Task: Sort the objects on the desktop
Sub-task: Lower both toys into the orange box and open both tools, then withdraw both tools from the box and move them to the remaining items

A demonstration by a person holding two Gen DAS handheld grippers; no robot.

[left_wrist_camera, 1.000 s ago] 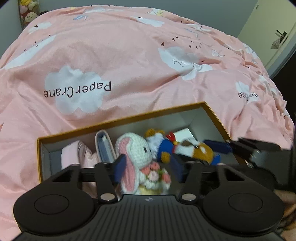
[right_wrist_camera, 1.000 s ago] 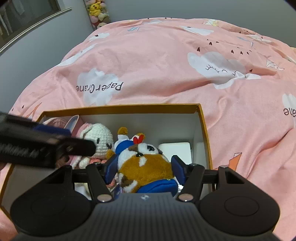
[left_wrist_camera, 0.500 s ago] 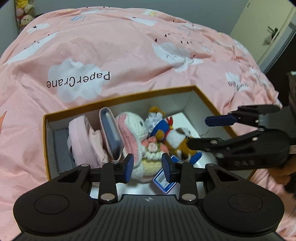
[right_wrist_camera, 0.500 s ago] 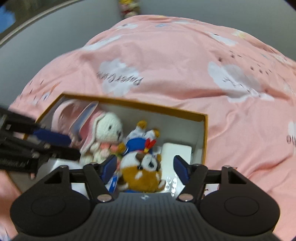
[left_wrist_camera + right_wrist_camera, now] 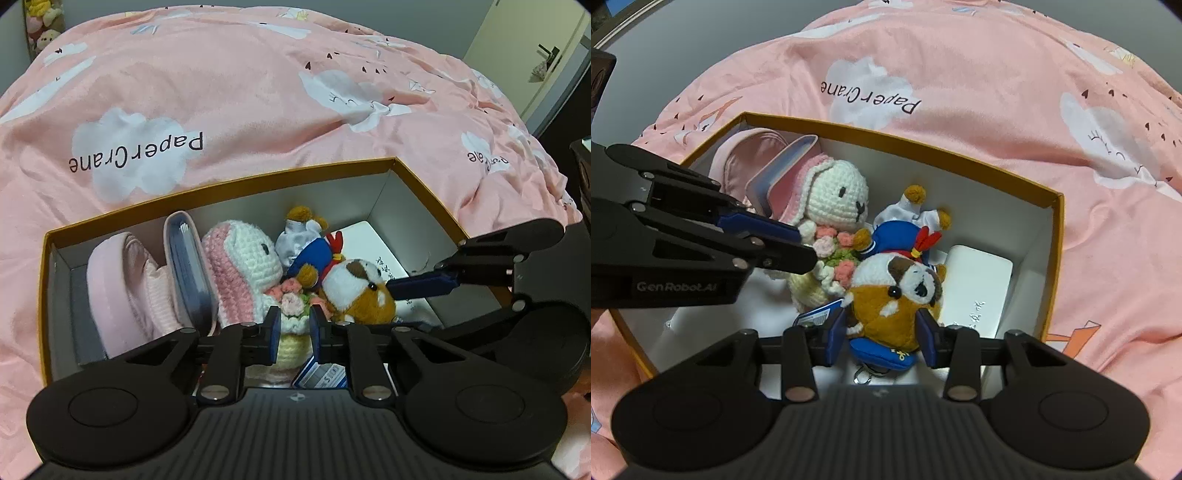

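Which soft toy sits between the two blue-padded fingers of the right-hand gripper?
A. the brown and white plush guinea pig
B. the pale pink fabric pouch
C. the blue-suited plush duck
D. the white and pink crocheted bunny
A: in the right wrist view the brown and white plush guinea pig fills the gap of the right gripper, its pads beside the toy's flanks, while the white and pink crocheted bunny lies further back in the orange-rimmed cardboard box.

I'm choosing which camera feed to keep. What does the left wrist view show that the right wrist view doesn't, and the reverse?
Only the left wrist view: a door at far right and shelf plushies at top left.

Only the right wrist view: the guinea pig plush's metal key ring and the GenRobot.AI lettering on the left claw.

Both: the orange box, crochet bunny and white case.
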